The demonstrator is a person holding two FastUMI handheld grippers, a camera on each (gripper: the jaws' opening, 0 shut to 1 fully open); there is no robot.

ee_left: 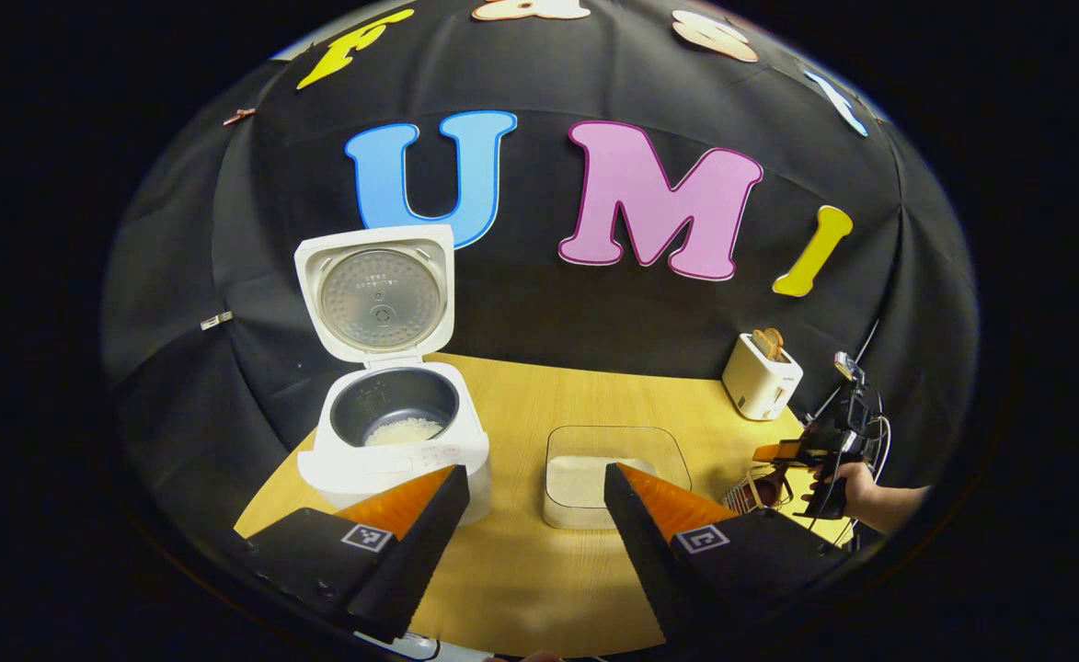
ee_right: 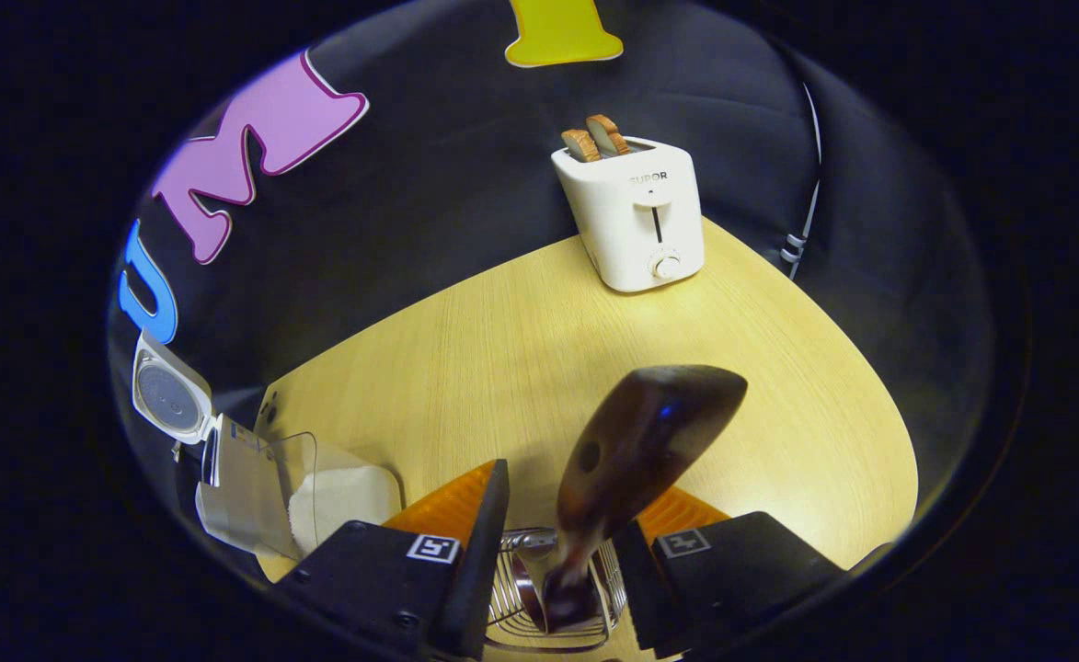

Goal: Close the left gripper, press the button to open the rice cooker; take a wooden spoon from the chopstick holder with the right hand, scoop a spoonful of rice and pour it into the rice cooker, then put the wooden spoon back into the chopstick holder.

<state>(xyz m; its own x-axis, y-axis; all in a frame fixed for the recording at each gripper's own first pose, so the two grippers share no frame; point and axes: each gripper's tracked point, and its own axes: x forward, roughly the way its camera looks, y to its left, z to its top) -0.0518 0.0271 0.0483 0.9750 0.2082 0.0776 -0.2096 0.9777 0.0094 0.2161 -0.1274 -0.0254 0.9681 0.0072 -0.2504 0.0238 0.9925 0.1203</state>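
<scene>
The wooden spoon [ee_right: 636, 441] stands with its dark handle end up, between the two fingers of the right gripper [ee_right: 557, 515]; its lower end goes down into the wire chopstick holder [ee_right: 553, 593], where it becomes blurred. The fingers stand on both sides of the spoon, but I cannot tell if both of them press on it. The holder is cut off by the fingers and by the lower edge of the right gripper view, so its full shape is hard to make out.

In the left gripper view, the left gripper [ee_left: 534, 483] has its fingers wide apart, with nothing between them. They hide the front of the one rice cooker [ee_left: 392, 441] and the near edge of the one clear rice container [ee_left: 614, 471]. The cooker's lid [ee_left: 376, 292] stands open, and some white rice lies at the bottom of the inner pot. The container sits on the tabletop [ee_left: 521, 395] just beside the cooker, with rice inside.

At the back of the tabletop is one white toaster [ee_right: 633, 219] with two slices of bread in it. At the right edge of the left gripper view a hand [ee_left: 856, 492] holds the other gripper, small and partly cut off.
</scene>
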